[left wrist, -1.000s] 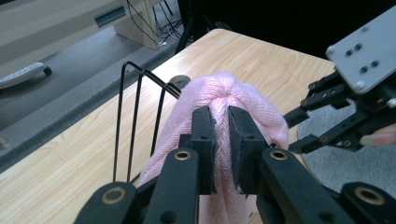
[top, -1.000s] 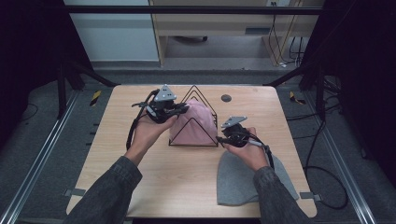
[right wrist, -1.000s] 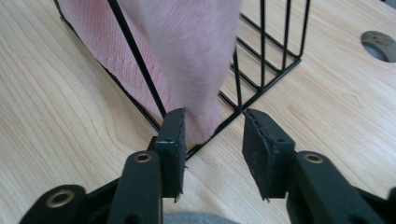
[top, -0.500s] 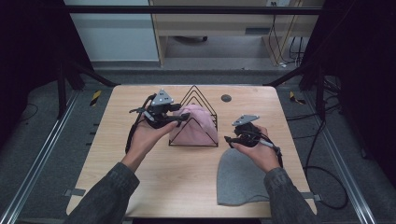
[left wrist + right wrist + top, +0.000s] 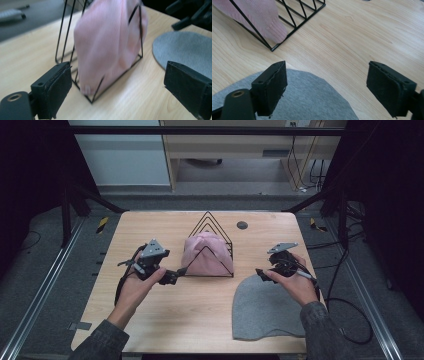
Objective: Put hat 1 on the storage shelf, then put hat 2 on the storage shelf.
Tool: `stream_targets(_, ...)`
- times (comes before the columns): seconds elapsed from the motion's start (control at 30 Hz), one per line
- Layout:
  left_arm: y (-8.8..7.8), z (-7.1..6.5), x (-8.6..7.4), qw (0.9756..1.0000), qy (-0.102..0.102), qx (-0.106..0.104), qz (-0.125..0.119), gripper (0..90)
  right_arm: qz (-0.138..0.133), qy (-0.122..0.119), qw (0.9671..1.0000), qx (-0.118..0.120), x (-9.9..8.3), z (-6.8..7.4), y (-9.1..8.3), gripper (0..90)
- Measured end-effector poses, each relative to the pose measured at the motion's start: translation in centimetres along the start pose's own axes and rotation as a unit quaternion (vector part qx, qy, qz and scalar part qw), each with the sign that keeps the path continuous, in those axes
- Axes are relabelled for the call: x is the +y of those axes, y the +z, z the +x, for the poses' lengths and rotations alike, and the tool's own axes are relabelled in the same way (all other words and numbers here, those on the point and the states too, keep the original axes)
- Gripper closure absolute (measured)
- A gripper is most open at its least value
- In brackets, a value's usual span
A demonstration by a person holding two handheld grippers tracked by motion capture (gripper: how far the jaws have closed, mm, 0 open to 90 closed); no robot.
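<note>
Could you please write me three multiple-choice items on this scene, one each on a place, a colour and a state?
1. Where is the pink hat?
A. flat on the table's near edge
B. draped on the black wire rack
C. between the right gripper's jaws

2. What colour is the hat that lies flat on the table?
A. grey
B. pink
C. blue

3. How do the jaws of the left gripper stand?
A. shut on the pink hat
B. shut on the rack's wire
C. open, with nothing pressed between the pads

Answers:
1. B, since the hat hangs over the rack's triangular wires in the high view.
2. A, as the flat hat below the right gripper is grey.
3. C, because the left gripper view shows the pads wide apart, short of the hat.
</note>
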State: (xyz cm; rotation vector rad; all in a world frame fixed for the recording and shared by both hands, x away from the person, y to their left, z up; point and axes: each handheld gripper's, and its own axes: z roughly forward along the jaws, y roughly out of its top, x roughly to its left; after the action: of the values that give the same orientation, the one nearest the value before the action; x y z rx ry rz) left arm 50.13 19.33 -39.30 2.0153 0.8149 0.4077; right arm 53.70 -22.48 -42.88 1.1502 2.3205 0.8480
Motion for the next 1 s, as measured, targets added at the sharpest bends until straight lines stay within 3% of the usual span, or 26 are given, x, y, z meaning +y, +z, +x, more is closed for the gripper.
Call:
stream_targets(0.17, -0.1, 0.2, -3.4, 0.9986, -0.021, 0.021, 0.042, 8.7, 0.010, -0.001, 0.9999, -0.004, -0.6, -0.4, -0.5, 27.0)
stream_targets(0.27, -0.2, -0.1, -5.3, 0.9966, -0.004, 0.038, 0.073, 9.2, 0.028, -0.003, 0.9996, -0.008, -1.3, -0.8, -0.8, 31.5)
stream_targets(0.37, -0.6, -0.2, -6.6, 0.9943, 0.006, 0.048, 0.095, 8.7, 0.038, 0.015, 0.9991, -0.006, -2.2, -1.6, -1.2, 36.4)
stream_targets(0.47, -0.7, -0.3, -7.8, 0.9921, -0.006, 0.045, 0.117, 8.6, 0.052, 0.035, 0.9980, 0.003, -3.0, -2.4, -1.2, 40.1)
stream_targets(0.57, -0.7, -0.5, -7.9, 0.9912, -0.006, 0.044, 0.124, 8.5, 0.061, 0.054, 0.9966, 0.009, -3.6, -2.9, -1.0, 41.9)
stream_targets(0.63, -0.6, -0.5, -7.9, 0.9917, -0.008, 0.044, 0.121, 8.5, 0.067, 0.055, 0.9962, 0.012, -3.9, -3.1, -0.8, 43.4)
stream_targets(0.8, -0.2, -0.6, -8.1, 0.9898, -0.008, 0.045, 0.135, 8.5, 0.076, 0.054, 0.9956, 0.015, -4.2, -3.1, -0.4, 47.4)
stream_targets(1.0, 0.0, -0.5, -8.2, 0.9886, -0.005, 0.047, 0.143, 8.6, 0.090, 0.061, 0.9941, 0.000, -4.7, -3.8, 0.2, 47.4)
